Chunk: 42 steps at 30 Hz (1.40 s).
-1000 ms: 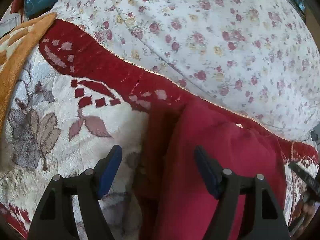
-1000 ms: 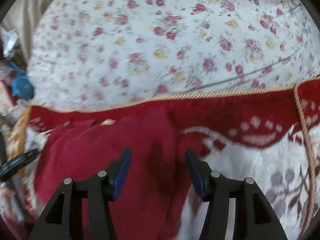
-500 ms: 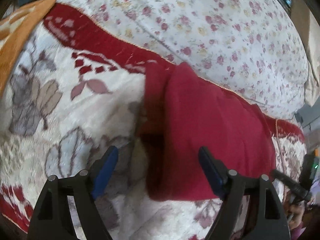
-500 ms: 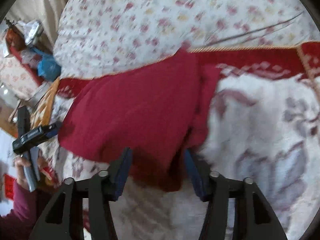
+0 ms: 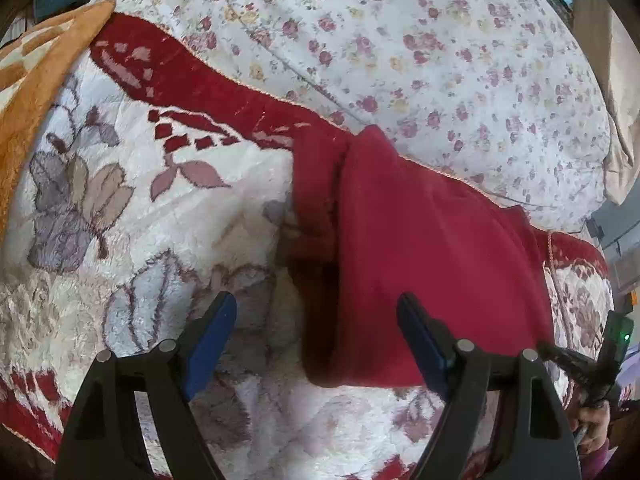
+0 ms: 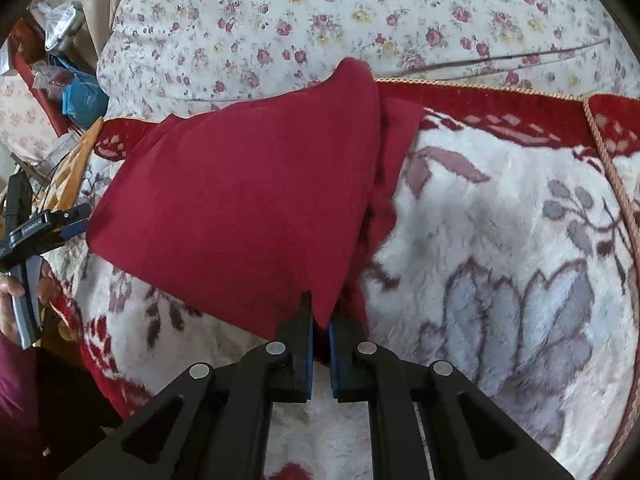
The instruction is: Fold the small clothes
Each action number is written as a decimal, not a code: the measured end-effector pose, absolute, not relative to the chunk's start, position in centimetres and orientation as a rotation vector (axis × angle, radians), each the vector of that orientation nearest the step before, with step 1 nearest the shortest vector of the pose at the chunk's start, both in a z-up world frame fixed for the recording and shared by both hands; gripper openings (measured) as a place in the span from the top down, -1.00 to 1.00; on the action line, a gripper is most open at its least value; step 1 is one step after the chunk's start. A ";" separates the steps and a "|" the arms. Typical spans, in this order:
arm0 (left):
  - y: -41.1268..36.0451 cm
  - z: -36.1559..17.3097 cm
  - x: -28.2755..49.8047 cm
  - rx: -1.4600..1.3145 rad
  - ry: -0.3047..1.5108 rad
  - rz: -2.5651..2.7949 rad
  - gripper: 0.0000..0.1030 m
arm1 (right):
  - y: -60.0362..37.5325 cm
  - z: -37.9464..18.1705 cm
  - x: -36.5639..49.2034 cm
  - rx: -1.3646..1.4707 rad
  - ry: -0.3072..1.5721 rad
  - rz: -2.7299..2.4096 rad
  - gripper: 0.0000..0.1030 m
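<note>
At the near edge of the plush white floral blanket [image 6: 500,220], the right tool [image 6: 321,330] is clenching the near corner of the dark red cloth garment [image 6: 248,200], jaws just closed. The left tool [image 5: 316,324] is hanging released. Next, probably: lifting that corner toward the far flowered quilt [image 6: 360,12].

Left view: rides the left gripper [image 5: 316,332], looking steeply down, close over the blanket [image 5: 120,216]; quilt [image 5: 440,48] at 12 o'clock.
Right view: rides the right gripper [image 6: 320,320], same steep tilt, close; quilt at 12 o'clock.
Shared: red cloth [image 5: 432,264], blanket, quilt.
Cross-sight: each view catches the other gripper at its rim, at 4 o'clock in the left view, 9 o'clock in the right.
</note>
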<state>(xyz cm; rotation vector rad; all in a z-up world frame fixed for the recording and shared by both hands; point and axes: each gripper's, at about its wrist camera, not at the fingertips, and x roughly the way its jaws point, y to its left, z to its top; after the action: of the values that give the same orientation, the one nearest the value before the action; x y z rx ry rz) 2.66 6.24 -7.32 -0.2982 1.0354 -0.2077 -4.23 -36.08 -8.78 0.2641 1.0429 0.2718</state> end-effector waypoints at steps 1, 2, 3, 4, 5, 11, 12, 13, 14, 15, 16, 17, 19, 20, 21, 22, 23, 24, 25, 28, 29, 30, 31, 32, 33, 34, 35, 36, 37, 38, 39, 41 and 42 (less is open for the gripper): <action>6.1 -7.3 2.7 -0.294 1.029 -0.200 -0.58 | -36.6 -8.3 -4.2 0.294 1.040 0.264 0.78; 6.0 -7.3 2.7 -0.289 1.025 -0.189 -0.58 | -37.1 -7.5 -4.0 0.304 1.034 0.241 0.65; 5.7 -7.5 2.9 -0.283 1.027 -0.182 -0.58 | -37.3 -6.6 -3.8 0.291 1.009 0.210 0.50; 5.4 -7.6 3.1 -0.277 1.032 -0.181 -0.58 | -37.2 -5.9 -3.6 0.277 0.986 0.195 0.46; 5.0 -7.7 3.3 -0.267 1.038 -0.182 -0.58 | -36.9 -4.9 -3.0 0.255 0.952 0.184 0.41; 2.6 -8.5 4.3 -0.198 1.043 -0.173 -0.58 | -33.7 -4.7 5.1 0.223 0.936 0.146 0.41; 2.5 -8.9 4.5 -0.192 1.053 -0.163 -0.58 | -33.3 -5.2 6.6 0.222 0.948 0.143 0.41; 2.5 -9.3 4.7 -0.189 1.064 -0.154 -0.58 | -33.0 -5.9 8.2 0.220 0.961 0.134 0.41; 2.5 -9.5 4.8 -0.188 1.070 -0.150 -0.58 | -33.2 -6.6 9.3 0.222 0.975 0.117 0.41; 2.5 -9.7 5.0 -0.185 1.076 -0.144 -0.58 | -33.4 -7.3 10.2 0.224 0.986 0.091 0.41; 2.6 -10.0 5.1 -0.183 1.079 -0.140 -0.58 | -33.8 -8.1 11.1 0.227 0.994 0.052 0.41; 2.6 -10.1 5.2 -0.182 1.079 -0.141 -0.58 | -34.5 -9.1 12.0 0.241 1.007 0.024 0.41; 2.7 -10.2 5.4 -0.180 1.079 -0.143 -0.58 | -35.3 -9.8 12.7 0.272 1.010 0.027 0.41; 2.7 -10.2 5.4 -0.182 1.081 -0.146 -0.58 | -35.4 -9.4 12.8 0.275 1.015 0.014 0.41; 2.8 -10.0 5.4 -0.186 1.081 -0.149 -0.58 | -35.1 -8.6 12.7 0.263 1.017 -0.006 0.41; 3.0 -9.9 5.3 -0.193 1.080 -0.150 -0.58 | -34.7 -8.0 12.6 0.253 1.007 -0.016 0.38; 3.3 -9.7 5.1 -0.204 1.075 -0.151 -0.58 | -33.8 -6.9 12.3 0.235 0.981 -0.008 0.35; 3.7 -9.4 5.0 -0.218 1.068 -0.151 -0.58 | -32.5 -6.0 12.2 0.213 0.960 0.040 0.26; 4.0 -9.2 4.8 -0.229 1.062 -0.151 -0.58 | -30.9 -5.3 12.3 0.191 0.956 0.097 0.20; 4.7 -9.0 4.6 -0.238 1.056 -0.133 -0.58 | -24.1 -4.3 12.9 0.131 0.971 0.319 0.12; 4.9 -9.1 4.6 -0.238 1.061 -0.126 -0.58 | -21.0 -4.3 13.3 0.108 0.978 0.396 0.12; 5.2 -9.3 4.6 -0.240 1.068 -0.118 -0.58 | -19.2 -4.4 13.5 0.088 0.983 0.434 0.12; 5.5 -9.4 4.5 -0.248 1.074 -0.115 -0.58 | -16.7 -4.6 13.8 0.050 0.984 0.467 0.13; 5.9 -9.5 4.5 -0.258 1.074 -0.115 -0.58 | -13.8 -5.1 14.4 -0.011 0.978 0.485 0.13; 6.1 -9.6 4.5 -0.264 1.075 -0.112 -0.58 | -12.2 -5.6 14.9 -0.047 0.974 0.486 0.13; 6.4 -9.8 4.5 -0.268 1.083 -0.111 -0.58 | -10.3 -6.2 15.5 -0.082 0.975 0.483 0.13; 6.6 -9.9 4.5 -0.271 1.088 -0.114 -0.58 | -8.7 -7.1 16.3 -0.106 0.981 0.472 0.13; 6.7 -10.0 4.6 -0.276 1.089 -0.117 -0.58 | -7.2 -8.1 17.3 -0.131 0.991 0.459 0.13; 6.9 -10.1 4.6 -0.280 1.092 -0.117 -0.58 | -6.2 -9.1 18.3 -0.145 1.007 0.444 0.14; 7.0 -10.2 4.7 -0.277 1.095 -0.114 -0.58 | -5.5 -10.2 19.3 -0.141 1.027 0.428 0.14; 7.1 -10.2 4.7 -0.275 1.097 -0.112 -0.58 | -5.2 -10.7 19.8 -0.137 1.021 0.417 0.14; 7.3 -10.3 4.8 -0.284 1.101 -0.112 -0.59 | -5.0 -10.9 20.6 -0.122 1.020 0.414 0.14; 7.3 -10.4 4.8 -0.288 1.104 -0.114 -0.59 | -5.4 -10.5 20.7 -0.093 1.027 0.418 0.14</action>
<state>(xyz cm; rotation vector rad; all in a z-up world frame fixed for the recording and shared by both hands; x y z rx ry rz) 4.83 7.34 -10.35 -0.2885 1.1038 -0.1144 20.73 -5.42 -10.54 -0.0928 1.0268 0.4178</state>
